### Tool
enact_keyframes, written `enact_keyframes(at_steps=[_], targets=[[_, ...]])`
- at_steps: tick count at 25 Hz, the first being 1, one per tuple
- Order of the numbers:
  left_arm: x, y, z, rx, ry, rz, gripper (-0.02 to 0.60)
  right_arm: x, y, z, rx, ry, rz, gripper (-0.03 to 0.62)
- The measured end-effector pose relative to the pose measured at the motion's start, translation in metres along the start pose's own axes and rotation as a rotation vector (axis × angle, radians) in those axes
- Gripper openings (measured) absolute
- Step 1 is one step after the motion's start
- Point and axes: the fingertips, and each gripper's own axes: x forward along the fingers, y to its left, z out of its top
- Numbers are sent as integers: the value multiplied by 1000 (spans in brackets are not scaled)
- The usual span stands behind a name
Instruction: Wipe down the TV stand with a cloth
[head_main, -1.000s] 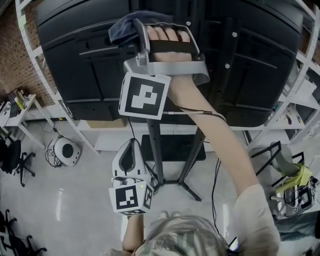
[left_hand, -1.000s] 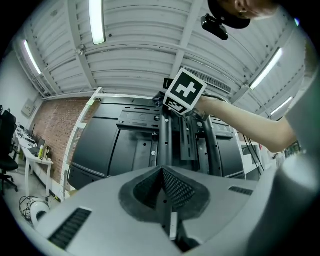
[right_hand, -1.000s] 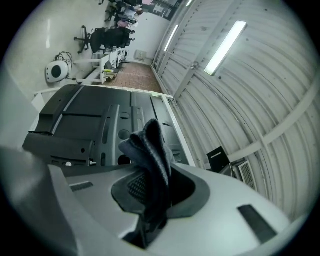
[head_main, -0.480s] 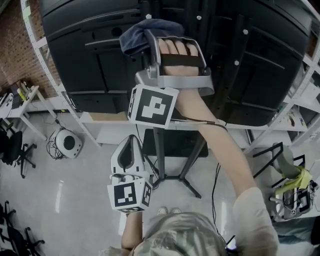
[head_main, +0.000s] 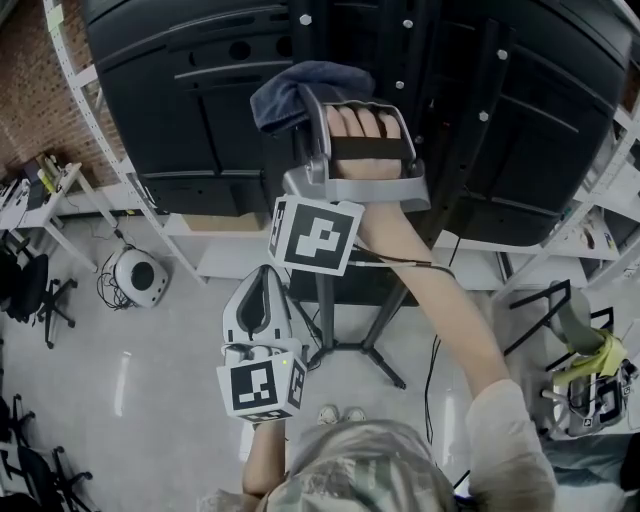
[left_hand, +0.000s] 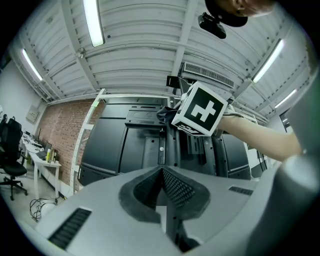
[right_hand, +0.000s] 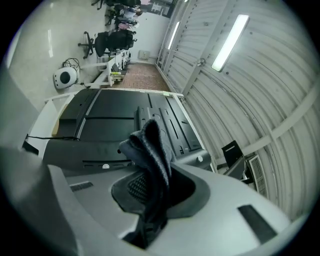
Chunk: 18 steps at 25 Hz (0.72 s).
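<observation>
Two hand-held grippers on record.
- right gripper (head_main: 305, 100): raised high, jaws clamped on dark blue cloth (right_hand: 150, 150). Bunched cloth protruding past jaw tips, at black rear panel (head_main: 160, 90) of large screen, above upright post of TV stand (head_main: 325, 315); contact with panel not discernible.
- left gripper (left_hand: 162, 187): held low near torso, jaws closed together, nothing between pads.
- Surroundings: stand legs on pale floor (head_main: 150, 400); white shelving rack (head_main: 100, 170) at left, round white device (head_main: 138, 278) below.

A round white appliance (head_main: 140, 278) sits near an office chair (head_main: 27, 292).
</observation>
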Motion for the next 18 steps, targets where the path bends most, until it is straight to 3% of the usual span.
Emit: enact_keyframes(at_steps=[8,18], targets=[[-3,15,-5,-13,10,32,15,-9,15,-5,20,8,20,57],[-3,16,-10,-12,24,34,15,-22,56,-8,-34,-1,81,57]])
